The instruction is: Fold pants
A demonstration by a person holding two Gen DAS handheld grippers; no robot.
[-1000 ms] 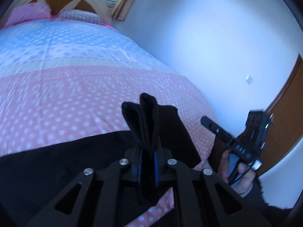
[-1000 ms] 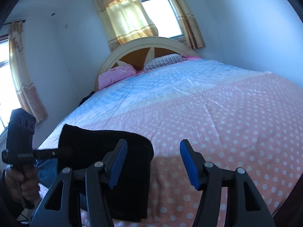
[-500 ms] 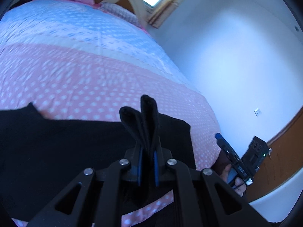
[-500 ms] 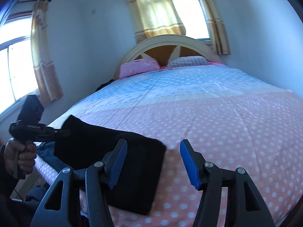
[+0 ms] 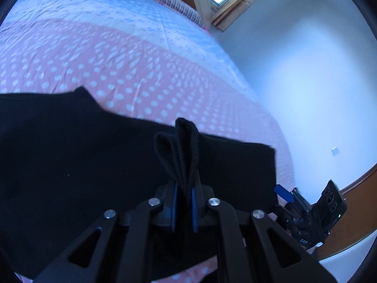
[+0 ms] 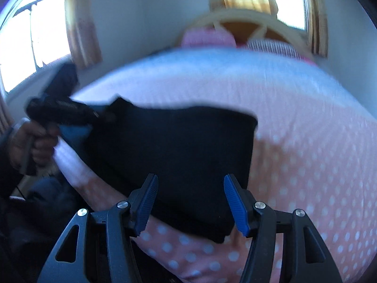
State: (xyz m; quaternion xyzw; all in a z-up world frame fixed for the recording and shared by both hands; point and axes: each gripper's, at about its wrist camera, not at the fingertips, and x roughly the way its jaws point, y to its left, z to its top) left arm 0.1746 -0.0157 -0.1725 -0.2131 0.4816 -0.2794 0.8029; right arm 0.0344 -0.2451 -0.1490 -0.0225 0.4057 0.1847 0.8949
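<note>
The black pants [image 6: 179, 151] lie near the foot edge of the bed, already doubled into a broad dark slab with a squared corner toward the middle of the mattress and one thick folded edge toward the right wrist camera. The cloth looks like a soft, matte knit, thick enough to hold a rounded fold yet limp; I judge it light and unlikely to slip, but ready to sag and drag wherever it is not supported, so it is best taken at a hem or a corner through all its layers. The left gripper [image 5: 182, 210] is doing that: its blue pads are pressed close on an upstanding pinch of several layers. The right gripper [image 6: 189, 204] hangs over the near folded edge with its ribbed blue pads wide apart and nothing between them. Beneath is a bedspread [image 5: 141, 70] of pink with white dots, turning pale blue toward the pillows and the arched cream headboard [image 6: 249, 16].
</note>
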